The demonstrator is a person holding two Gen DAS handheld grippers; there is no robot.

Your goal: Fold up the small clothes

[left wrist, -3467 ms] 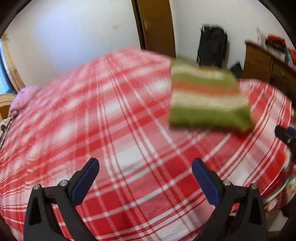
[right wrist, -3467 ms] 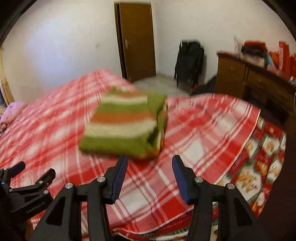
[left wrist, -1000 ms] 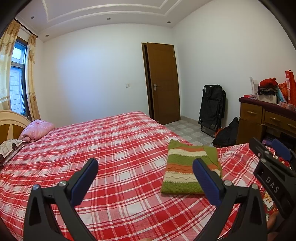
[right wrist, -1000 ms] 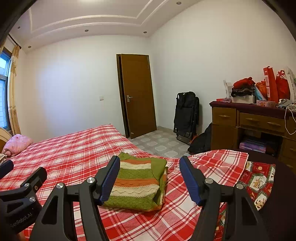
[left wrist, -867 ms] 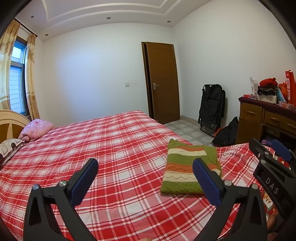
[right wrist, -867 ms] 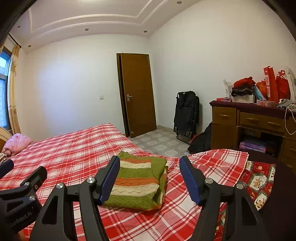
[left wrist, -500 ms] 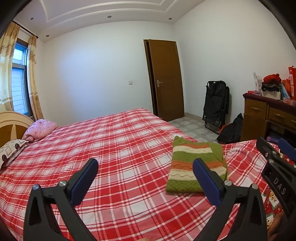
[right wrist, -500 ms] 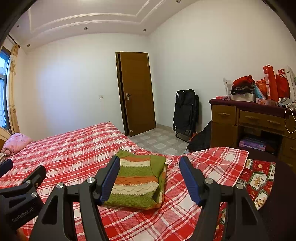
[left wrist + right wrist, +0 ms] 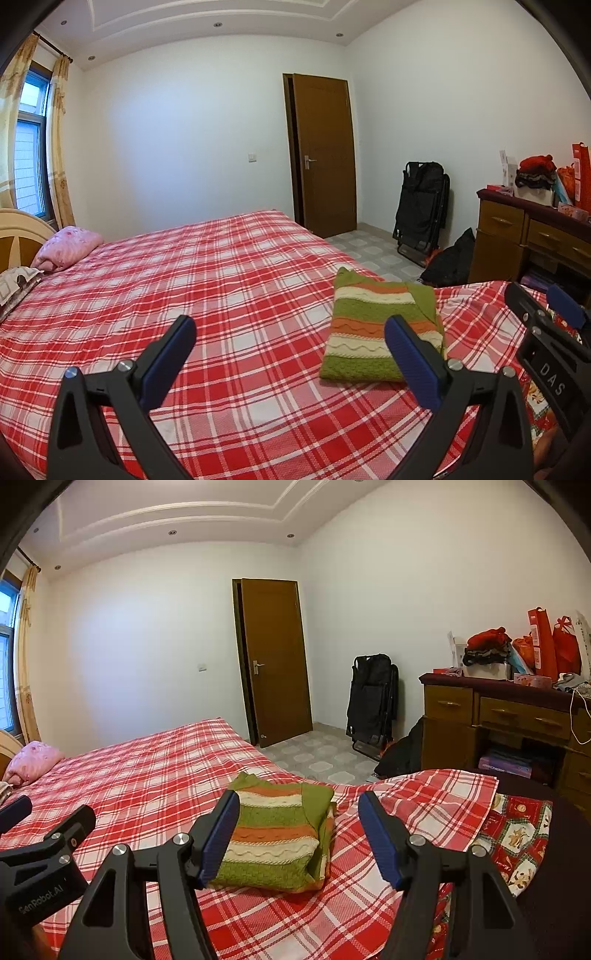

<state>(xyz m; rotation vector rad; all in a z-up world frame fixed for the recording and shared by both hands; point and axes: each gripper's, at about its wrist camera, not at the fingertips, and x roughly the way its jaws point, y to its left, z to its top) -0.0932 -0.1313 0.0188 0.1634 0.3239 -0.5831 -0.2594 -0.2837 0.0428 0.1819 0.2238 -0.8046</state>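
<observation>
Folded green, orange and cream striped knit sweater (image 9: 275,843) lies flat on the red-and-white plaid bedspread (image 9: 207,295), near the bed's foot corner. Left gripper (image 9: 290,352): jaws spread wide, nothing between them; sweater sits beyond its right finger (partly hidden by it). Right gripper (image 9: 297,836): jaws released, empty, held above the bed's near edge; sweater lies ahead, just past its left finger (image 9: 218,834), untouched.
</observation>
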